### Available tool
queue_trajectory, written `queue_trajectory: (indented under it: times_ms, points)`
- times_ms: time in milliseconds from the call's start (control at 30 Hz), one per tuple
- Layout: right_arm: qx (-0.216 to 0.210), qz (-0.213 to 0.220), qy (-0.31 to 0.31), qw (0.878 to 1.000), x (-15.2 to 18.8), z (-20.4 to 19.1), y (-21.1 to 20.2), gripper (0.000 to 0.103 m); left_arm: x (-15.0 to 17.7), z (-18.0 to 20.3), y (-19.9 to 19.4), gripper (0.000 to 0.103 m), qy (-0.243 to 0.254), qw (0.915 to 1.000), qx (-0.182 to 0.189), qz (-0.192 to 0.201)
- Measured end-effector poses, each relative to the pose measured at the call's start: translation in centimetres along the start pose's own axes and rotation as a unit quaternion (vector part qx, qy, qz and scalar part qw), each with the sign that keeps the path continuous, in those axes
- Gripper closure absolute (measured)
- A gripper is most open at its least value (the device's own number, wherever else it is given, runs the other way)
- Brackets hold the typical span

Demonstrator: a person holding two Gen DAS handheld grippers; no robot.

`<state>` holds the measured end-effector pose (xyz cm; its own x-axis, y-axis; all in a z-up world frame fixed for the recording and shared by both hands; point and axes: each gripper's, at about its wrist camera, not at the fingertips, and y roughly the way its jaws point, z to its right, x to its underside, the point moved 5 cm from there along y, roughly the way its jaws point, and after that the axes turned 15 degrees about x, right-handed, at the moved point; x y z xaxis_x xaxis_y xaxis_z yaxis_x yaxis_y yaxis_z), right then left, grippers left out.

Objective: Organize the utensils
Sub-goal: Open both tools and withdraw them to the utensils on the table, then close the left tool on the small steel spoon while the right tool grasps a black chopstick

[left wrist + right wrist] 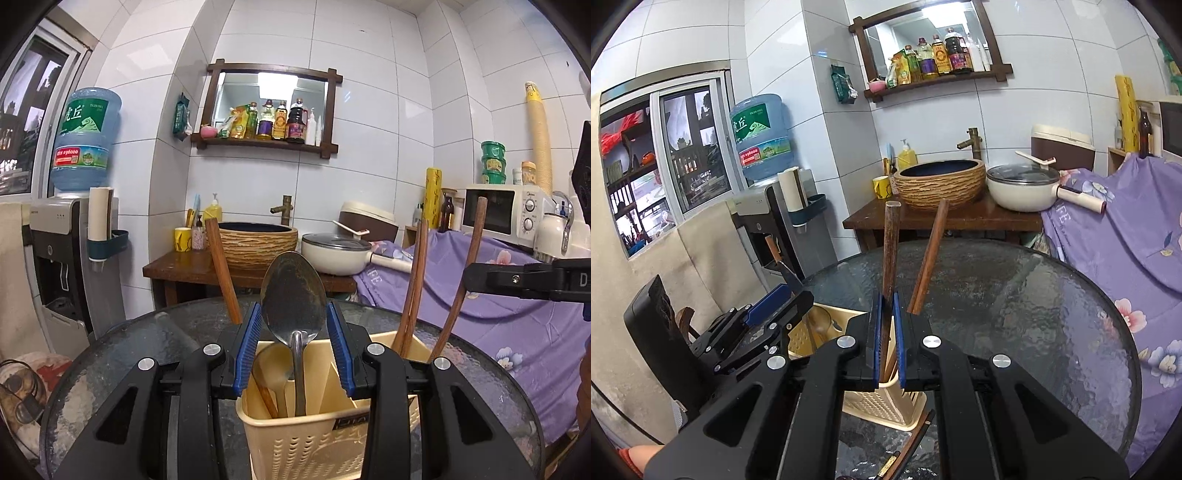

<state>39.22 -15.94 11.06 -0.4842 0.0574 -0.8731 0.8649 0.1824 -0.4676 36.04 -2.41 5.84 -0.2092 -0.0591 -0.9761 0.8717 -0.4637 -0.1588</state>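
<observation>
A beige slotted utensil caddy [295, 443] [882, 404] stands on the round glass table [1015, 314]. My left gripper [293, 325] is shut on the bowl of a metal spoon [293, 291], whose handle points down into the caddy's near compartment, beside a wooden ladle [271, 363]. My right gripper [885, 332] is shut on a dark wooden chopstick [891, 251], held upright with its lower end in the caddy. Two more chopsticks [929, 254] lean in that compartment. In the left wrist view the right gripper [517, 280] comes in from the right.
A wooden handle [221, 266] stands up behind my left fingers. Loose chopsticks [908, 443] lie on the glass by the caddy's near corner. Behind the table are a basin [258, 243], a white pot [332, 254], a purple cloth [1126, 240] and a water dispenser [59, 258].
</observation>
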Motion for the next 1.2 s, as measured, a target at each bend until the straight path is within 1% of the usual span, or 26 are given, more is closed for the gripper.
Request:
queue_trajectory:
  times_ms: [167, 267, 333, 367, 400, 433, 467, 533, 600, 667, 700, 733, 800, 833, 867, 900, 933, 1000, 1100, 1200]
  points:
    - [0.008, 0.001, 0.008, 1.0, 0.2, 0.7, 0.4, 0.096, 0.7, 0.5, 0.1, 0.067, 0.01, 0.9997, 0.014, -0.019]
    - [0.013, -0.005, 0.013, 1.0, 0.3, 1.1, 0.7, 0.095, 1.0, 0.8, -0.1, 0.065, 0.017, 0.9995, 0.015, -0.02]
    - [0.014, -0.012, 0.014, 1.0, 0.7, 1.3, 1.1, 0.093, 1.1, 0.9, -0.3, 0.058, 0.02, 0.9994, 0.019, -0.021]
    - [0.016, -0.014, 0.013, 1.0, 0.8, 1.3, 1.2, 0.09, 1.1, 1.1, -0.5, 0.052, 0.022, 0.9993, 0.021, -0.021]
    - [0.018, -0.016, 0.012, 1.0, 1.0, 1.4, 1.2, 0.08, 1.1, 1.2, -0.7, 0.046, 0.023, 0.9993, 0.021, -0.019]
    - [0.018, -0.015, 0.013, 1.0, 1.1, 1.5, 1.2, 0.067, 1.1, 1.3, -1.0, 0.044, 0.026, 0.9993, 0.022, -0.015]
    - [0.019, -0.012, 0.016, 1.0, 1.2, 1.6, 1.1, 0.063, 1.1, 1.4, -1.1, 0.044, 0.028, 0.9992, 0.022, -0.016]
    - [0.022, -0.006, 0.021, 1.0, 1.4, 1.8, 0.7, 0.061, 1.1, 1.7, -1.6, 0.041, 0.03, 0.999, 0.026, -0.02]
    - [0.026, -0.009, 0.024, 0.999, 1.9, 2.1, 0.2, 0.06, 1.3, 2.0, -2.3, 0.029, 0.027, 0.9989, 0.029, -0.025]
    - [0.032, -0.014, 0.027, 0.999, 2.6, 2.4, -0.2, 0.059, 1.6, 2.4, -3.4, 0.022, 0.019, 0.9985, 0.04, -0.033]
    - [0.034, -0.018, 0.027, 0.999, 3.1, 2.5, -0.4, 0.057, 2.0, 2.7, -3.8, 0.021, 0.016, 0.998, 0.045, -0.043]
    - [0.037, -0.027, 0.026, 0.999, 4.0, 2.8, -0.6, 0.052, 2.6, 3.0, -4.2, 0.02, 0.016, 0.9968, 0.047, -0.062]
    - [0.045, -0.046, 0.026, 0.998, 5.8, 3.2, -0.7, 0.047, 3.8, 3.6, -4.4, 0.019, 0.019, 0.993, 0.054, -0.103]
    - [0.05, -0.055, 0.026, 0.997, 6.7, 3.5, -0.6, 0.046, 4.9, 4.1, -4.7, 0.019, 0.023, 0.9892, 0.061, -0.131]
    - [0.055, -0.069, 0.026, 0.996, 7.9, 3.8, -0.4, 0.046, 5.8, 4.5, -4.9, 0.019, 0.026, 0.9859, 0.067, -0.151]
    - [0.059, -0.082, 0.029, 0.994, 9.2, 4.1, -0.3, 0.046, 7.0, 5.0, -5.2, 0.019, 0.029, 0.9806, 0.077, -0.178]
    - [0.063, -0.094, 0.032, 0.993, 10.3, 4.4, -0.2, 0.046, 7.7, 5.3, -5.3, 0.019, 0.029, 0.9777, 0.081, -0.192]
    - [0.068, -0.116, 0.04, 0.99, 12.5, 5.0, 0.0, 0.046, 9.9, 6.2, -5.8, 0.019, 0.031, 0.9672, 0.1, -0.232]
    - [0.07, -0.141, 0.054, 0.986, 15.1, 5.6, 0.2, 0.046, 12.6, 7.3, -6.1, 0.019, 0.039, 0.9569, 0.11, -0.266]
    - [0.069, -0.158, 0.066, 0.983, 16.9, 5.9, 0.3, 0.046, 14.6, 7.8, -5.8, 0.019, 0.036, 0.9506, 0.115, -0.286]
